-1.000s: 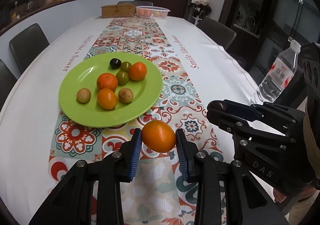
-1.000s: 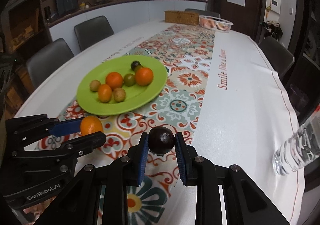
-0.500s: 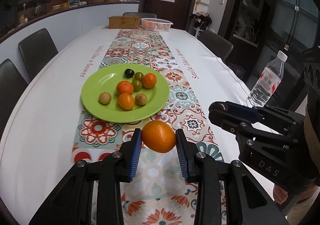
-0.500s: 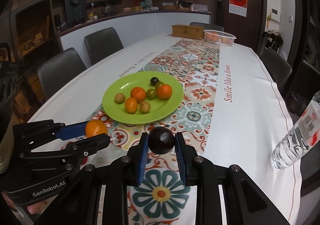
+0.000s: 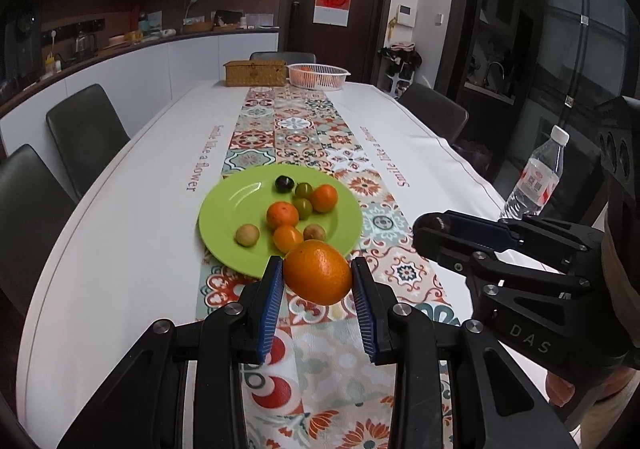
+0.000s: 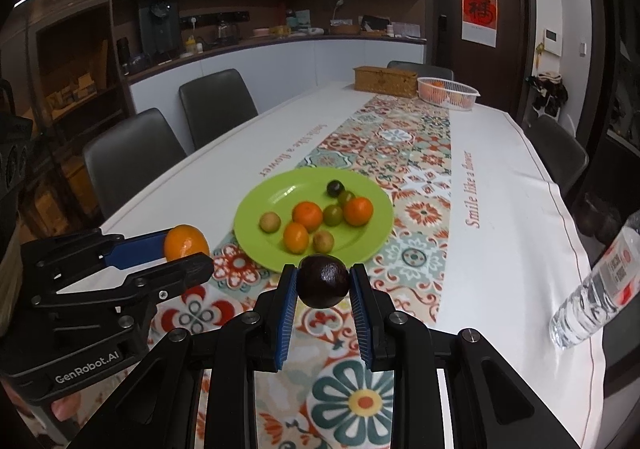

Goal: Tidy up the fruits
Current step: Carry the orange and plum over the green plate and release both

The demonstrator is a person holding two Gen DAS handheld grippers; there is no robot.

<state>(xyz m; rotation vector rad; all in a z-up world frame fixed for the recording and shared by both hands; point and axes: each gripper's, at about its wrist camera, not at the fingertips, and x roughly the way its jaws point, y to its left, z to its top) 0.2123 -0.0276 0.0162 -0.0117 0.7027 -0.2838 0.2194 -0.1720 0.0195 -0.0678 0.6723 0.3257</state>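
1. I see the long white table with a flowery tile cloth (image 5: 120,257) down its middle. The round green plastic plate (image 5: 228,209) sits on that cloth, well out in front of both my claws.
2. My left claw (image 5: 318,281) is squeezed on a big round orange (image 5: 318,277) and holds it up in the air, near the plate's close edge.
3. My right claw (image 6: 323,283) is squeezed on a small dark round fruit (image 6: 323,280), also up in the air, near the plate's close edge.
4. I think I am at the carrying step. Both fruits look bound for the plate.
5. Next I should bring each claw over a bare green spot, go low, and let go softly, so nothing rolls into the seven small fruits there.
6. The clear plastic water bottle (image 6: 596,285) is cut off at the picture's edge.
7. The white plastic basket (image 5: 318,76) far away holds something orange, too small to name.
8. I cannot tell what kind of fruit the dark one is.
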